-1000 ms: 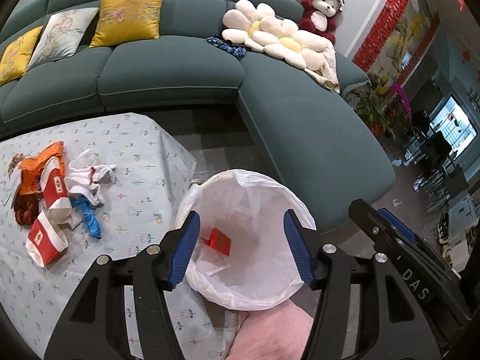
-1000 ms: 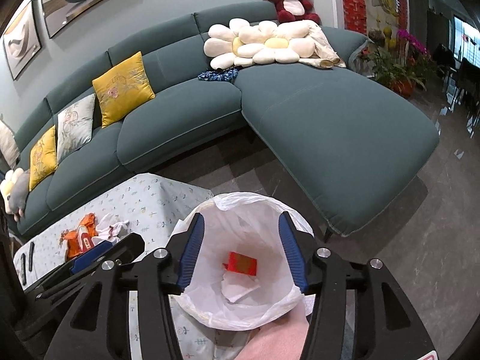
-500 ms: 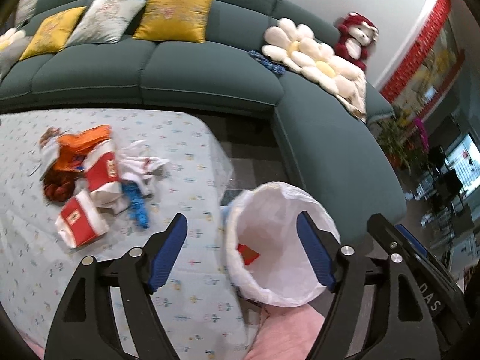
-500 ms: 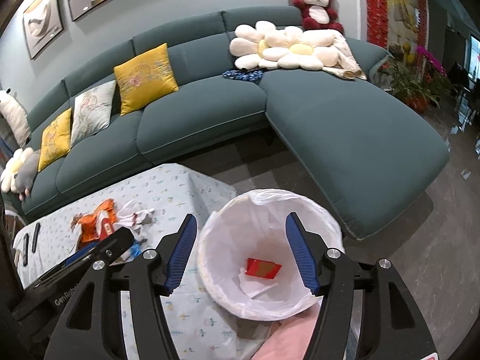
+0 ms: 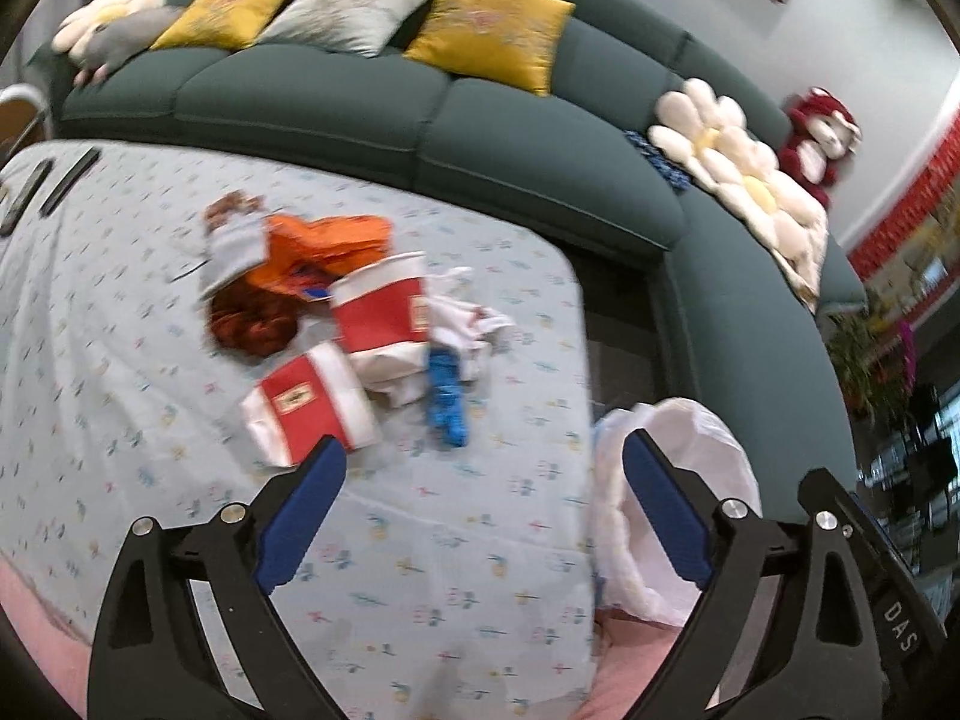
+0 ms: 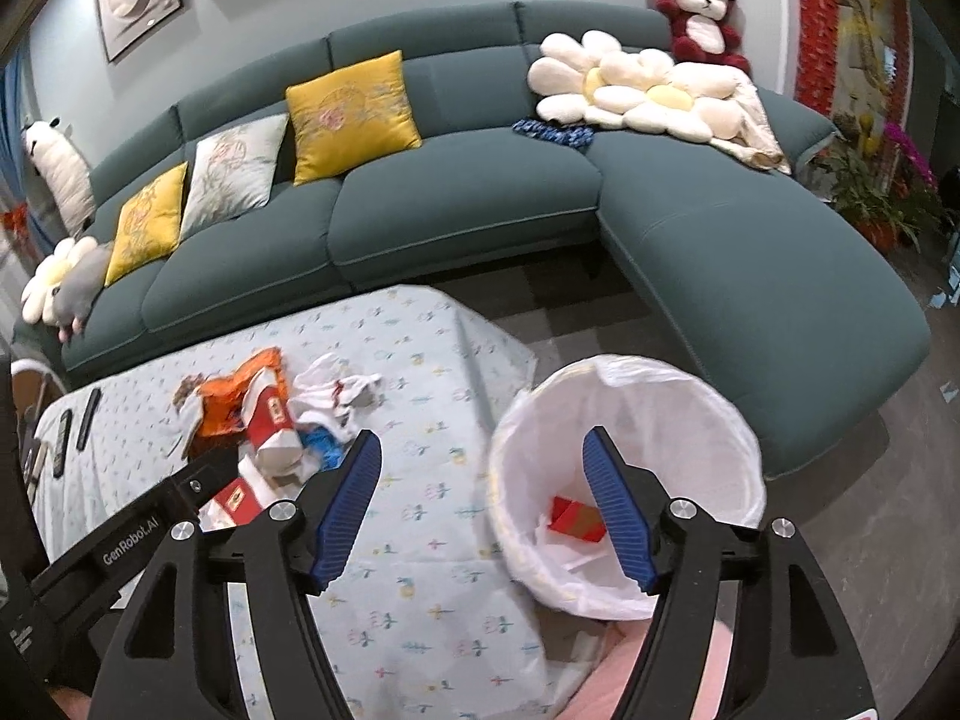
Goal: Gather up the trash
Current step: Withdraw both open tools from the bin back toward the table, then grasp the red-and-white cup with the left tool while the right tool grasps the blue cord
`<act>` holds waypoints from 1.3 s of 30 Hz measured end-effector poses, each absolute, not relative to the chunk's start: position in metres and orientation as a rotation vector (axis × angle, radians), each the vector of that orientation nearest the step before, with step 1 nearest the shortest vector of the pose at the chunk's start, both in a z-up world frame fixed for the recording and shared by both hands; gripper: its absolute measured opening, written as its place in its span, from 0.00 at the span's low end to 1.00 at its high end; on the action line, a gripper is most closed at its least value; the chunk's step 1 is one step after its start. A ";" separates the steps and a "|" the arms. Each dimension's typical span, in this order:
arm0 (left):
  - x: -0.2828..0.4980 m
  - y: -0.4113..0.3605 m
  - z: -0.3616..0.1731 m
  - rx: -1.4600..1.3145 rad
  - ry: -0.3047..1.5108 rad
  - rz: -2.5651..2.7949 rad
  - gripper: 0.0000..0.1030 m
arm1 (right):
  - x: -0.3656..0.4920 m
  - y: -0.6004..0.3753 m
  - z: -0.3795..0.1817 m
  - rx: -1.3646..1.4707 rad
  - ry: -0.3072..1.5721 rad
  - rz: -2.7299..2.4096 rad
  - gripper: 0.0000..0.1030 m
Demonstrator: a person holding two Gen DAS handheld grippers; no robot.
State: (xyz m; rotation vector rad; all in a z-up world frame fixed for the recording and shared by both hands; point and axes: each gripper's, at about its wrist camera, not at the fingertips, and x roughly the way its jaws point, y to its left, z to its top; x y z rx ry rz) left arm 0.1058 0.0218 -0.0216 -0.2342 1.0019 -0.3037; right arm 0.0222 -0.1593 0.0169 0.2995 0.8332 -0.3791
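Note:
A pile of trash lies on the patterned tablecloth (image 5: pixel 150 420): two red-and-white paper cups (image 5: pixel 312 402) (image 5: pixel 384 315), an orange wrapper (image 5: pixel 336 240), a blue wrapper (image 5: pixel 447 390), white crumpled paper (image 5: pixel 471 324) and a brown clump (image 5: pixel 252 324). My left gripper (image 5: pixel 483 468) is open and empty, just short of the pile. A white-lined bin (image 6: pixel 624 480) stands off the table's right edge and holds a red piece (image 6: pixel 576 517). My right gripper (image 6: pixel 480 471) is open and empty, over the table edge and bin rim.
A teal corner sofa (image 6: pixel 468 210) with yellow and grey cushions (image 6: pixel 348 114), flower pillows (image 6: pixel 630 90) and a red teddy (image 6: pixel 699 24) curves behind the table. Dark remotes (image 5: pixel 48 186) lie at the table's far left. Potted plants (image 6: pixel 870 198) stand at the right.
Both grippers swung left from over the bin toward the table. The trash pile now sits much closer in front of the left gripper. Both stay open and empty.

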 end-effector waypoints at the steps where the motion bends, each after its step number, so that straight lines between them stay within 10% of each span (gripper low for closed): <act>1: 0.108 0.029 -0.026 -0.242 1.011 -0.286 0.87 | 0.025 -0.156 0.015 0.299 0.839 -0.373 0.65; 39: 0.205 0.080 -0.182 -0.344 1.390 0.020 0.82 | 0.169 -0.105 -0.130 0.356 1.160 -0.242 0.65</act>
